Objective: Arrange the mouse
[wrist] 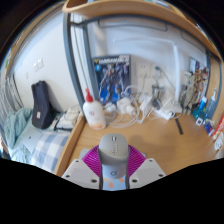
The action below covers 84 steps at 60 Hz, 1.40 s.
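Wooden desk (150,140), white glue bottle (93,110) beyond; gripper (114,170) clenched on grey computer mouse (113,152) between pink pads (96,160).

The handheld gripper (113,172) shows two pale grey fingers (82,172), broad and angular, slanting in from seven and five o'clock toward the centre. Each carries a ribbed magenta pad (94,160) on its inner face. No cables, screws, markings or sleeve are visible.

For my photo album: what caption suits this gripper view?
Gripper shut on a grey mouse above a wooden desk.
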### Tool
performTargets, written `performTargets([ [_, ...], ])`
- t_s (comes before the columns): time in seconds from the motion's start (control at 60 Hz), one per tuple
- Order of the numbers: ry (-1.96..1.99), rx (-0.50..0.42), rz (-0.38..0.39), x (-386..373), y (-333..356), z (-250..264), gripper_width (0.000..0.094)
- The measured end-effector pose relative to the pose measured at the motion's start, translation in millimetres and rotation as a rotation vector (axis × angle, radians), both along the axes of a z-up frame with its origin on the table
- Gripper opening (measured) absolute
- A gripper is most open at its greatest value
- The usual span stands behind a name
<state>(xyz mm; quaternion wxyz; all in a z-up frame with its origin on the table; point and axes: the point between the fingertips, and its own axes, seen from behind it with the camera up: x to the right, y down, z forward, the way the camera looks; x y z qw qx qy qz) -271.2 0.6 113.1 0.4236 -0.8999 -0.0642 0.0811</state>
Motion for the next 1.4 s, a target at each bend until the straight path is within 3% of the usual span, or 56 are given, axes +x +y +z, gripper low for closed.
performTargets([
  [0.2,-0.067,-0.148,0.043,-29,-33,-95,0.0293],
  [0.333,-0.1,-0.199,0.009,-25,-47,-128,0.03],
  [0.417,-0.112,-0.176,0.002,-23,-47,-128,0.0299],
  [0.483,-0.107,-0.179,-0.017,-22,-47,-128,0.0364],
  [0.5,-0.104,-0.181,-0.02,-22,-48,-129,0.0417],
  [0.633,-0.082,-0.227,-0.038,-24,-53,-134,0.0495],
  [0.667,-0.074,-0.235,-0.038,-24,-54,-131,0.0562],
  [0.717,-0.068,-0.225,-0.054,-20,-54,-119,0.0718],
  [0.783,-0.062,-0.19,-0.059,-14,-50,-95,0.0853],
  [1.167,-0.037,0.046,-0.139,94,-39,119,0.0847],
  [1.4,-0.034,0.141,-0.182,182,-57,188,0.0846],
])
